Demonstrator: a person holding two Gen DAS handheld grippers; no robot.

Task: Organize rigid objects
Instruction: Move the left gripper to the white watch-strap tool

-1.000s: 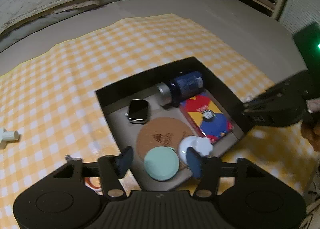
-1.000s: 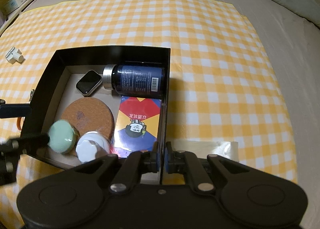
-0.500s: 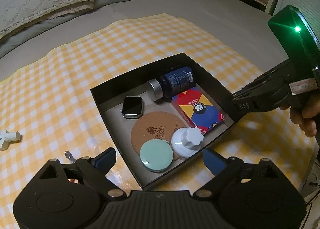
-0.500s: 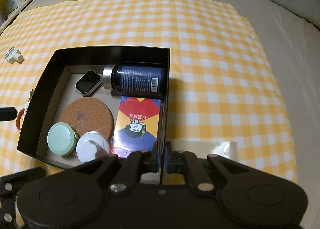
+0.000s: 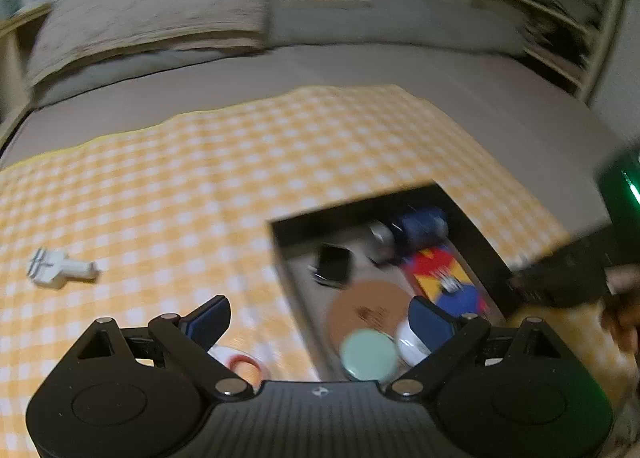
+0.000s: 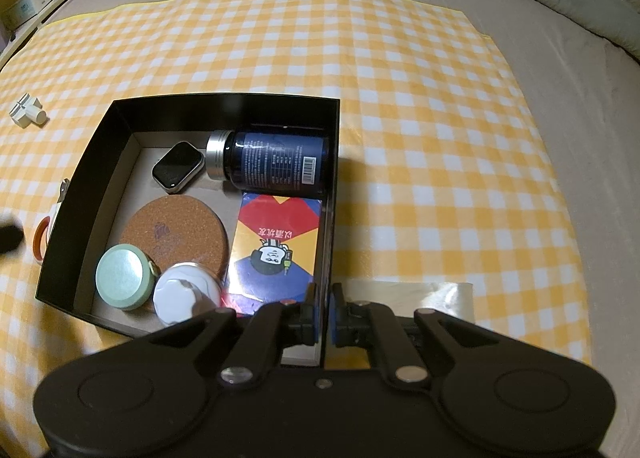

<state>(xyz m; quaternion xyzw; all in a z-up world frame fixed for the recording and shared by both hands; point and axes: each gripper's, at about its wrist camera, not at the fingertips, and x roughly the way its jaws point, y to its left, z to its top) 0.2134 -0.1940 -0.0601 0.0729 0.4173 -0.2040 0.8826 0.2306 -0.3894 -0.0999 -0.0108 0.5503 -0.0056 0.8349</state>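
Bed (image 6: 580,105): grey sheet, visible around the cloth on the far and right sides.
Pillows (image 5: 140,17): at the far end of the bed, blurred in the left wrist view.
Checked cloth (image 6: 420,105): yellow and white, spread flat on the bed.
Black box (image 6: 96,161): open-topped, sitting on the cloth left of centre in the right wrist view.
White plastic piece (image 6: 27,110): lying on the cloth, well apart from the box on its far left.
Orange-and-white object (image 6: 42,236): on the cloth, just beside the box's left wall, partly hidden by it.
Clear shiny sheet (image 6: 412,296): flat on the cloth, just beside the box's right wall at the near end.
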